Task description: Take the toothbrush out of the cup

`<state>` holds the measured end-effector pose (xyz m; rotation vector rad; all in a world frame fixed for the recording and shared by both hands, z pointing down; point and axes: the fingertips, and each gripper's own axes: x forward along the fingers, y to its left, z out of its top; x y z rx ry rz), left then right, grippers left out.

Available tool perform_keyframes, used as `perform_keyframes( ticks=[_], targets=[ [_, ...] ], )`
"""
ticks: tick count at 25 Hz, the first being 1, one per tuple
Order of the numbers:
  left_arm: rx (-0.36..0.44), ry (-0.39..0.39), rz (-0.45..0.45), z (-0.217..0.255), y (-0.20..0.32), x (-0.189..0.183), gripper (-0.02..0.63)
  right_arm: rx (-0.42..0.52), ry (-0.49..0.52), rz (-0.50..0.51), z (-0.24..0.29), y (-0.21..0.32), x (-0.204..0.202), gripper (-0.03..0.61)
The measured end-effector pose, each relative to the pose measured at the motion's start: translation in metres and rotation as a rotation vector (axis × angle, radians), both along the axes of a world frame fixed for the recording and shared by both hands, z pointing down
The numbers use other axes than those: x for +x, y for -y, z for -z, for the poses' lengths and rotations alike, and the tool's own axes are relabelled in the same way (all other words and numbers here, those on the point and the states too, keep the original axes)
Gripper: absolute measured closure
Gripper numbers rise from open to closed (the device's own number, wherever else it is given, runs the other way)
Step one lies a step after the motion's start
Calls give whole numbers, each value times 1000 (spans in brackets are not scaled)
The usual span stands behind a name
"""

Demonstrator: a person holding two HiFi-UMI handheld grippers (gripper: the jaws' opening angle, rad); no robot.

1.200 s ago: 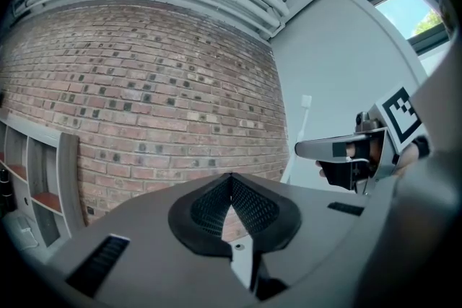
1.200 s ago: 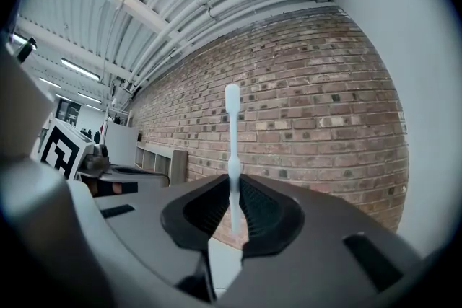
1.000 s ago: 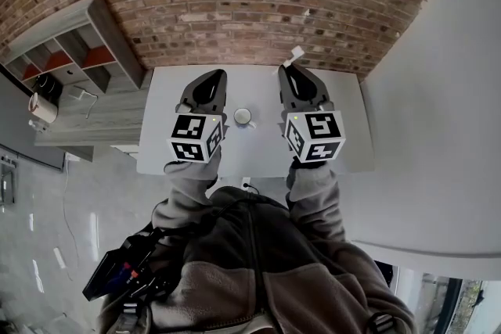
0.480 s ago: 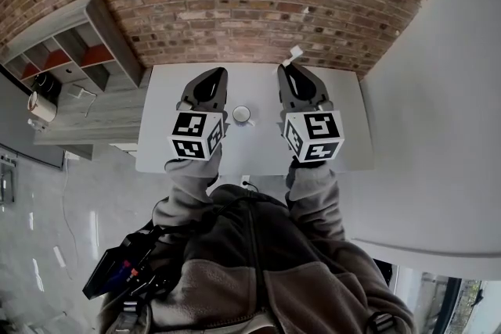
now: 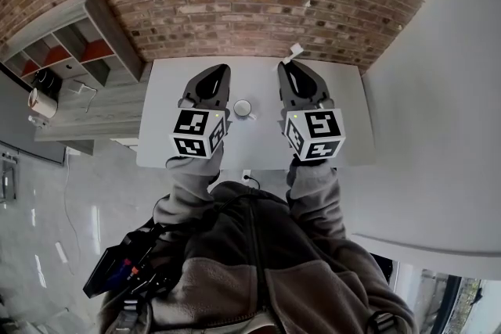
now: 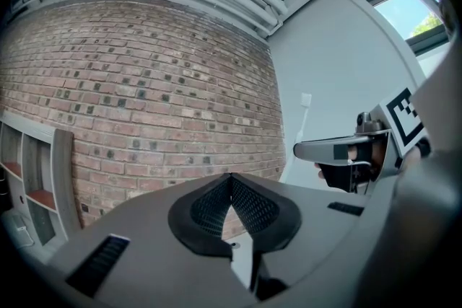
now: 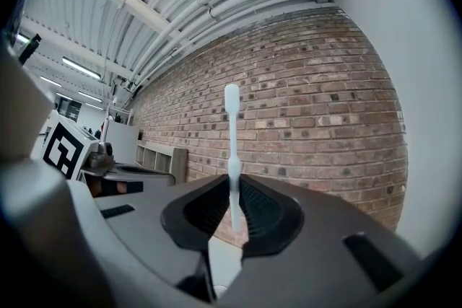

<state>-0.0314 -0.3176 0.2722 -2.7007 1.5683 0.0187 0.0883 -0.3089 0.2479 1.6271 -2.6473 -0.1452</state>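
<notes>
Right gripper (image 7: 234, 187) has its jaws clamped on the white toothbrush (image 7: 232, 133), and the brush stands upright, its head poking well above the jaw tips against the brick wall (image 7: 310, 97). From the head view the toothbrush (image 5: 295, 54) is clear of the cup (image 5: 243, 108), which sits on the white table (image 5: 168, 90) between the two grippers. Over on the other side, the left gripper (image 6: 231, 184) has its jaws pressed together with nothing between them, hovering just left of the cup. Both grippers point toward the wall, side by side.
</notes>
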Motion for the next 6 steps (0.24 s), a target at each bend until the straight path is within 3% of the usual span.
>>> perform_keyframes(
  ticks=[6],
  targets=[
    [-13,0,5,-9,1,-2,609,-3,-2,9,-6,1,-4,532]
  ],
)
